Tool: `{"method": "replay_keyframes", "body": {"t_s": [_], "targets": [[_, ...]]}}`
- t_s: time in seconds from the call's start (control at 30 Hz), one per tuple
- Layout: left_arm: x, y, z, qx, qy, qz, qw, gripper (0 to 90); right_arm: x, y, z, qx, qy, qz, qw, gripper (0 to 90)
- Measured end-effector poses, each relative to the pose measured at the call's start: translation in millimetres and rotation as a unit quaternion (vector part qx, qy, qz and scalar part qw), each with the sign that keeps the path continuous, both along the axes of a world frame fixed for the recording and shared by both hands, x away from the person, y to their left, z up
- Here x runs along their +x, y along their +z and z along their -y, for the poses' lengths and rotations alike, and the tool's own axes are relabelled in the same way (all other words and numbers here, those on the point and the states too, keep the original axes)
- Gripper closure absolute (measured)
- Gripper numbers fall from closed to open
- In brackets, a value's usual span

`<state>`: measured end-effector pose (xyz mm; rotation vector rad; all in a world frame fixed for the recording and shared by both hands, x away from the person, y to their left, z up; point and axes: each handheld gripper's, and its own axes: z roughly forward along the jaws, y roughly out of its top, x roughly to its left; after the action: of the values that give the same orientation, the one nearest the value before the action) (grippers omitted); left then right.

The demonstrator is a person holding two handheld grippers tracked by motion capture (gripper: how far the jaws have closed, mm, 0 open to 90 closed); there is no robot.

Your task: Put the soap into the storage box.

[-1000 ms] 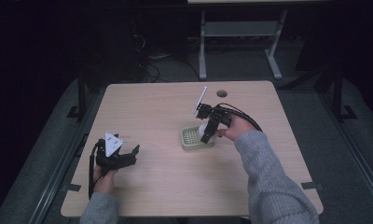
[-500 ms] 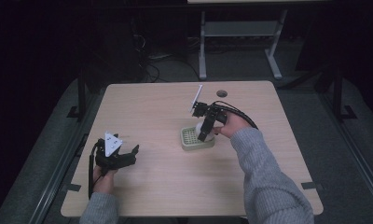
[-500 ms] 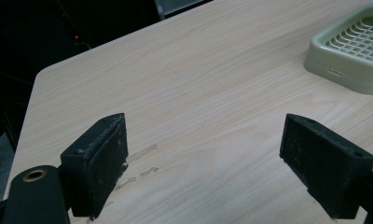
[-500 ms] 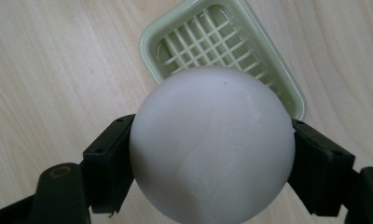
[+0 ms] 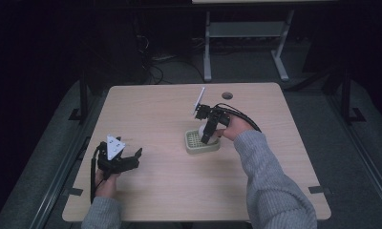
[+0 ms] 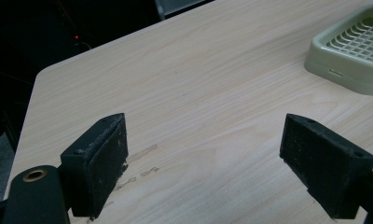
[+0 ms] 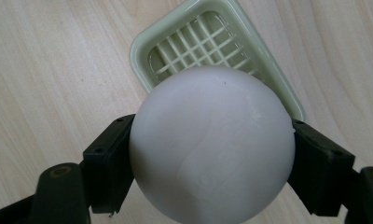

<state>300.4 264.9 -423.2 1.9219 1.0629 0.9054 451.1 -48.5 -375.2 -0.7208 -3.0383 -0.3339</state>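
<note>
Two hand-held grippers are seen over a pale wood-grain worktop (image 5: 160,114). A smooth, round white soap ball (image 7: 211,144) is clamped between the black jaws of the right hand-held gripper (image 5: 206,138), whose pads are pressed against its two sides in the right gripper view. The ball is held above a pale green plastic soap dish with a slatted grid floor (image 7: 142,49), and part of the dish is covered by the ball in that view; whether the ball touches the grid cannot be told. In the high view the dish (image 5: 191,147) is seen a little right of the worktop's middle, well away from every edge, and the right hand-held gripper is pointed steeply down onto it, with the person's grey sleeve (image 5: 270,186) reaching in from the near right corner. The left hand-held gripper (image 5: 132,157) is held low near the left part of the near edge, well apart from the dish. Its jaws are spread wide in the left gripper view, with nothing but bare worktop between them, and the green dish (image 6: 357,44) is seen at the upper right of that view. A dark round cable hole (image 5: 227,95) is set in the worktop near the far edge.
</note>
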Motion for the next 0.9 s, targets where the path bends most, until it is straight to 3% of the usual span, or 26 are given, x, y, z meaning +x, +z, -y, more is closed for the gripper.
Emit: {"method": "replay_keyframes", "body": {"t_s": [0.43,0.9], "targets": [[0.2,-0.3,-0.7,-0.007,0.002,0.002,1.0000,14.8,5.7,-4.8,-5.1,0.002,-0.005,-0.002,1.0000,23.2],[0.1,-0.3,-0.1,0.000,0.001,0.000,1.0000,14.8,10.0,-14.6,-8.6,0.001,-0.013,0.007,0.9999,23.2]]}}
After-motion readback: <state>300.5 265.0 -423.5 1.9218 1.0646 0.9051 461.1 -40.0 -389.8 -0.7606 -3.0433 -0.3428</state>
